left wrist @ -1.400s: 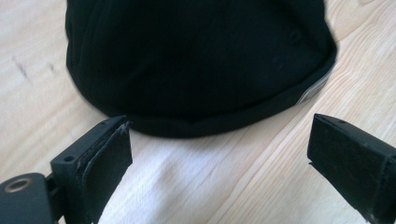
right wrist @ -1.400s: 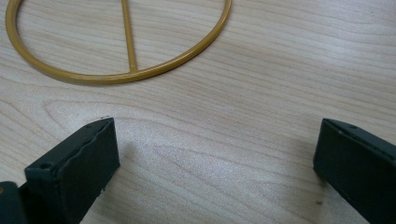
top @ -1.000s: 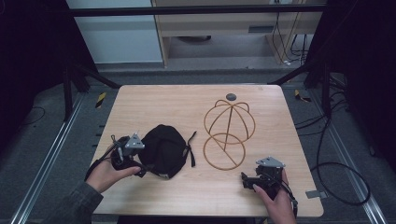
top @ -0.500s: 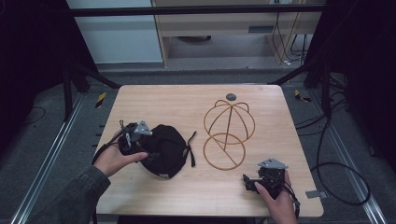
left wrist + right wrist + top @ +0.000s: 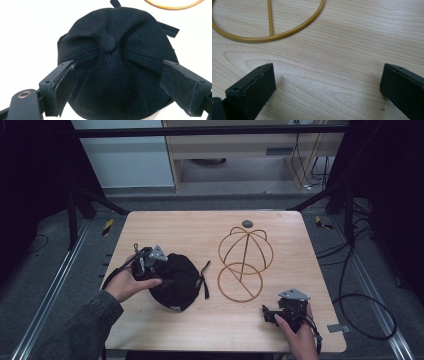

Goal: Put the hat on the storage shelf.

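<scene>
While the left gripper (image 5: 150,265) is hovering over a black cap (image 5: 175,280) at the lower left of the high view, its jaws are standing wide on either side of the crown and have just been closing a little, with the cap between them. In the left gripper view the two black pads (image 5: 65,83) are flanking the cap's top button (image 5: 108,43), and they do not appear to be pressing the fabric yet, though the far edge of each pad is hard to read against the dark cloth. The cap is lying crown-up on the wooden counter (image 5: 200,227), its back strap trailing toward the centre, probably so it can be pinched from above and carried.

To the right of centre, a gold wire hat stand (image 5: 245,262) is standing on its ring base, its domed frame empty, seemingly waiting to receive the cap.

The person's left hand is reaching in from the lower left, sleeve angled up and wrist bent so the gripper is pointing down at the crown. At the lower right, the right gripper (image 5: 272,314) is resting low near the counter's edge, jaws released and empty, pointing toward the stand's base ring (image 5: 269,32).
</scene>
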`<control>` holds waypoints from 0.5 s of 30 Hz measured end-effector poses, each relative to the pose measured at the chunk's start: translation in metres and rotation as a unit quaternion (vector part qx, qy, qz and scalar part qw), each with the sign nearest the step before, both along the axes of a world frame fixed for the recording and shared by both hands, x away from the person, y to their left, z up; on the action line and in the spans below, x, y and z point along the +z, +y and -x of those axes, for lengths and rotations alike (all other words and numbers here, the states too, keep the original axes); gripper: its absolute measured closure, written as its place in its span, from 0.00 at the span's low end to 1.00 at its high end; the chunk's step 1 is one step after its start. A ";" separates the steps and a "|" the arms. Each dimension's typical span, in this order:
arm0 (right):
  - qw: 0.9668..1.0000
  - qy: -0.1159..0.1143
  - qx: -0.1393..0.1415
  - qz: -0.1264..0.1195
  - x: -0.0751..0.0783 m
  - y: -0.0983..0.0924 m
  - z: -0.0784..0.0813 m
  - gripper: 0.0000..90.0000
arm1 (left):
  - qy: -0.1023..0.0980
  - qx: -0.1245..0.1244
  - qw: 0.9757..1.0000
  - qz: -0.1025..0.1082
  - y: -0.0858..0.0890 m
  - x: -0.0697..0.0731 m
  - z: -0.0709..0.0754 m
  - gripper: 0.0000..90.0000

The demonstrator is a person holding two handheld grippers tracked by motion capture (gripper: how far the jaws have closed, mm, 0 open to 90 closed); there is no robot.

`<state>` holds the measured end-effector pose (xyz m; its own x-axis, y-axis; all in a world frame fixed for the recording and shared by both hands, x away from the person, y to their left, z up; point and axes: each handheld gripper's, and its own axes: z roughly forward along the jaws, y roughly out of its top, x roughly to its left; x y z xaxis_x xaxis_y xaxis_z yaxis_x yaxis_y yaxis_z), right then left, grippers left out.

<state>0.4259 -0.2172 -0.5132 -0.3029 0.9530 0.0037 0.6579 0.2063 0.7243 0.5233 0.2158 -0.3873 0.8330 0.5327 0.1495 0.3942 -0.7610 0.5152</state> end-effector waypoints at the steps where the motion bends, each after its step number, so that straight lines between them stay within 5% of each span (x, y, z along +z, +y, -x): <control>1: 1.000 0.000 -0.001 0.000 0.000 0.000 0.000 0.00 | -0.001 0.001 1.000 0.002 0.000 0.000 -0.001 0.15; 15: 1.000 0.000 -0.006 0.000 0.000 0.001 0.000 0.00 | 0.011 -0.008 1.000 -0.011 -0.017 0.000 -0.019 0.28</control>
